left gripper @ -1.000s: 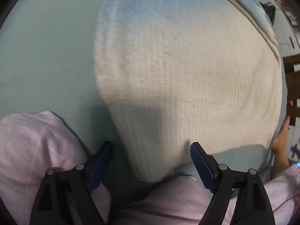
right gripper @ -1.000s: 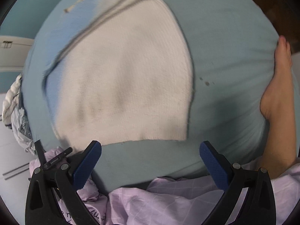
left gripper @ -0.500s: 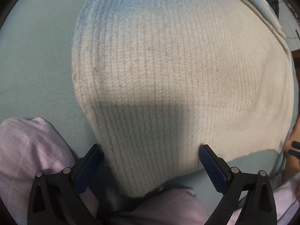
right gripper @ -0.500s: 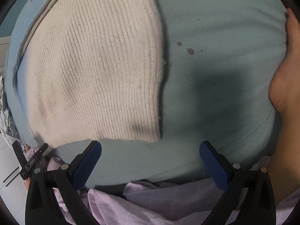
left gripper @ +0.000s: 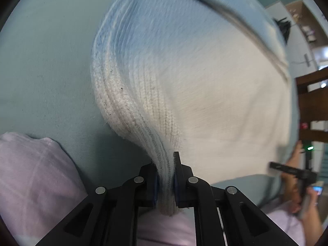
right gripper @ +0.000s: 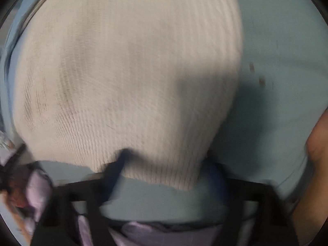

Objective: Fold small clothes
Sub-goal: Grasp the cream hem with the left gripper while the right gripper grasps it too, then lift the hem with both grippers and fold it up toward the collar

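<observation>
A cream ribbed knit garment (left gripper: pixel 205 86) lies on a teal sheet (left gripper: pixel 45 61). My left gripper (left gripper: pixel 165 176) is shut on the garment's near left corner, and the knit bunches into a ridge between the pads. In the right wrist view the same garment (right gripper: pixel 127 78) fills the frame. My right gripper (right gripper: pixel 164 168) straddles its near right corner, with the fingers still apart. That view is blurred by motion.
Lilac checked fabric (left gripper: pixel 34 184) lies at the near edge in both views. A bare foot (right gripper: pixel 319 139) rests on the sheet at the right. Dark wooden furniture (left gripper: pixel 311 106) stands beyond the sheet's right edge. Two small dark spots (right gripper: pixel 256 75) mark the sheet.
My left gripper has closed on the garment's near left corner and gathered it. My right gripper has moved forward onto the near right corner, its fingers closer together than before.
</observation>
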A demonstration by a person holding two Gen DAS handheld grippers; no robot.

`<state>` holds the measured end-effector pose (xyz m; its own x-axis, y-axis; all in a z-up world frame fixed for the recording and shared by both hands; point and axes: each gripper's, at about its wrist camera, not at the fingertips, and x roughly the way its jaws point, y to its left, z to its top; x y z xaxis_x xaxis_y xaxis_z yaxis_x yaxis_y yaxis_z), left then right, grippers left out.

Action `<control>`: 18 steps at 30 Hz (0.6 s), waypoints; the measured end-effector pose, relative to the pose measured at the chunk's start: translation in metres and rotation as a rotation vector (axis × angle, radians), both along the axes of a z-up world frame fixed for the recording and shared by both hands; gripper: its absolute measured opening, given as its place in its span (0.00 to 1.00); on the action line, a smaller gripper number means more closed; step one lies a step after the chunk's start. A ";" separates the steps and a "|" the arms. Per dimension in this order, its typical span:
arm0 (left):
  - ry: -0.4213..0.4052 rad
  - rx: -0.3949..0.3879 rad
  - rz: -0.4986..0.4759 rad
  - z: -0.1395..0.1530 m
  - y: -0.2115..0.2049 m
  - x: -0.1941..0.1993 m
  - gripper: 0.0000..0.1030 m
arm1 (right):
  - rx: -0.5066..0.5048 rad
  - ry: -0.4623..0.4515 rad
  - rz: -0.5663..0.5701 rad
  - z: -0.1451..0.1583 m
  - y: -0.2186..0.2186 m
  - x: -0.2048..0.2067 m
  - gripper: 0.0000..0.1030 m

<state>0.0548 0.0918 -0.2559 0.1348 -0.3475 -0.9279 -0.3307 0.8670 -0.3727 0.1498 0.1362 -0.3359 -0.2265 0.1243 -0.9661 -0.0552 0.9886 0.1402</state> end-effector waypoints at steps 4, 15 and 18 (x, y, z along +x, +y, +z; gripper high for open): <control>-0.083 -0.087 0.044 0.034 0.015 0.001 0.09 | -0.027 -0.078 0.059 0.016 0.011 0.001 0.08; -0.347 -0.189 0.121 0.158 0.047 0.002 0.08 | 0.300 -0.553 -0.252 0.206 -0.049 0.003 0.05; -0.409 -0.186 0.125 0.192 0.045 -0.007 0.08 | 0.420 -0.654 -0.336 0.252 -0.065 -0.023 0.04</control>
